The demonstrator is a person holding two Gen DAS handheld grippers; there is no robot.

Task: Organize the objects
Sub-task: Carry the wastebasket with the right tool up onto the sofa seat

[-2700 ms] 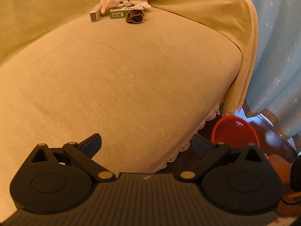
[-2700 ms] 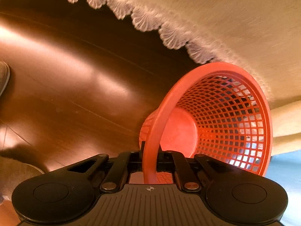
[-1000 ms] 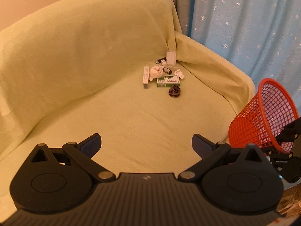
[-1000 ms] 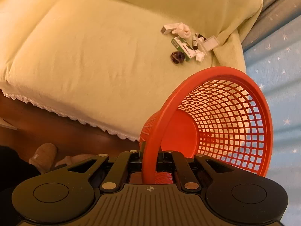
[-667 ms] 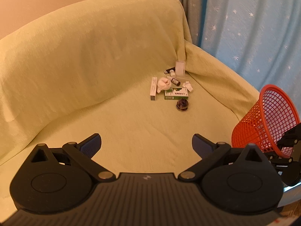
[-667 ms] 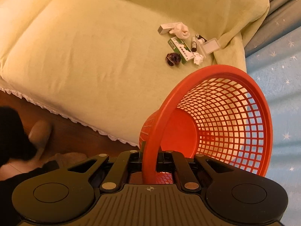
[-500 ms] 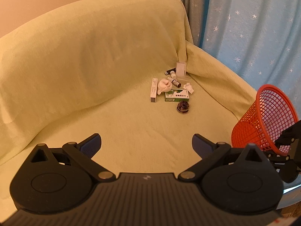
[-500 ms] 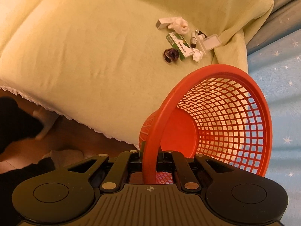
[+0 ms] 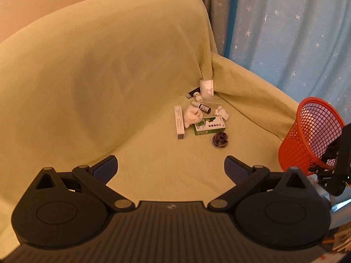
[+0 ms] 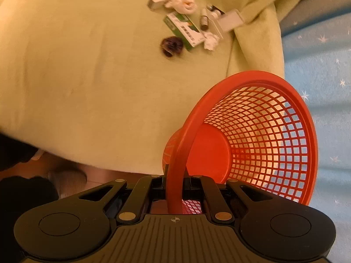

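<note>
I had the orange basket (image 10: 258, 144) clamped by its rim in my right tool (image 10: 174, 194), jaws pinched tight on that thin plastic lip, the basket hanging just off the sofa's right arm. It looked light and stiff, an open mesh cone with a solid round bottom; I judged the smooth rim the only firm place to hold, and likely to swivel in the pinch. My left tool (image 9: 171, 166) hovered wide open and empty over the near seat. Far ahead, in the sofa's right corner, sat the clutter: a green carton (image 9: 209, 126), a long pale box (image 9: 179, 122), a soft white bundle (image 9: 193, 115), a crumpled tissue (image 9: 221, 113), small bottles (image 9: 204, 107), a dark ruffled scrunchie (image 9: 220, 139). All light, I reckoned; the bottles would roll. The sofa (image 9: 109, 76) wore a soft, napped yellow-green throw, starry blue curtain (image 9: 296, 32) behind.
</note>
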